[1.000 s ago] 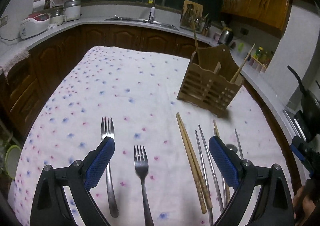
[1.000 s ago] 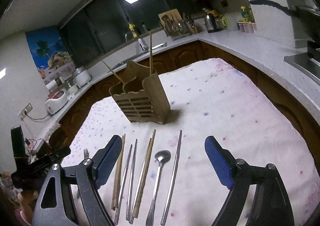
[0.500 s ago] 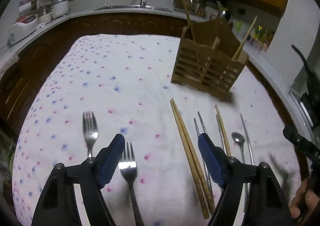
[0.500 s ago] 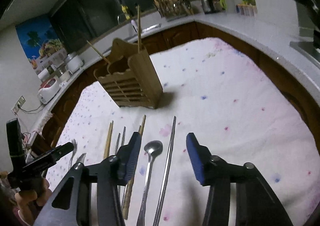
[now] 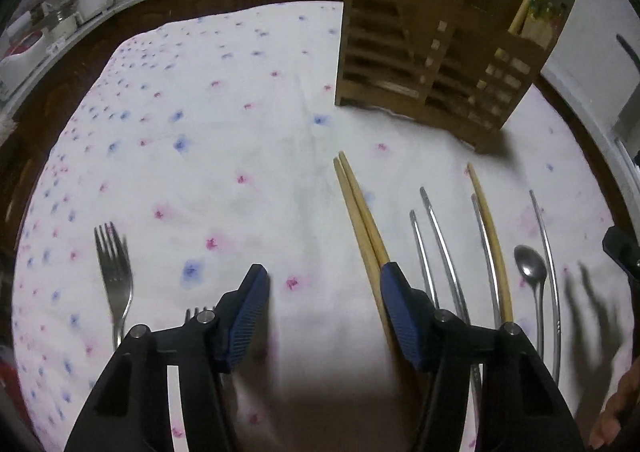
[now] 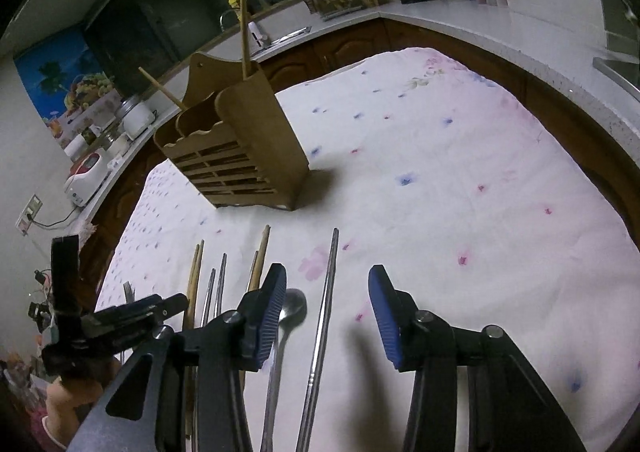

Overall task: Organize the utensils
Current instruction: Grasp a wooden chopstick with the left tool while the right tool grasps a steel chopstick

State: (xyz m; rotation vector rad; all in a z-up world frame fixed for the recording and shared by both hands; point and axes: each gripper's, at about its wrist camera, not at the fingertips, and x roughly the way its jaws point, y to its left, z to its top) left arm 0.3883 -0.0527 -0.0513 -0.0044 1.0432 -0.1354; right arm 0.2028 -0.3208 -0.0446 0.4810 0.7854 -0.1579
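Left wrist view: the left gripper (image 5: 324,292) hangs low over the flower-print tablecloth (image 5: 224,156), its jaws closing and roughly half apart, with only bare cloth between the blue pads. A pair of wooden chopsticks (image 5: 360,220) runs under the right-hand pad (image 5: 400,316), apparently just outside the gap. A fork (image 5: 114,272) lies well to the left, and the tines of a second fork (image 5: 196,311) peep out behind the left finger. To the right lie metal chopsticks (image 5: 436,248), a single wooden chopstick (image 5: 490,240), a small spoon (image 5: 530,272) and one more steel chopstick (image 5: 546,252). The slatted wooden utensil holder (image 5: 432,64) stands beyond, already carrying sticks. For a clean pick, the jaws would probably need to shift right until both wooden sticks sit between the pads, then close low on the pair so neither rolls free.

Right wrist view: the right gripper (image 6: 328,312) is partly open and holds nothing. A steel chopstick (image 6: 326,308) lies in its gap, and the spoon (image 6: 292,308) rests against the left pad's inner edge. Squeezing squarely across the shaft should keep the thin rod from slipping. Only this view shows the holder's (image 6: 240,156) solid side panel and its open top. It also shows the left gripper (image 6: 132,312) from outside. The first fork appears only in the left view.
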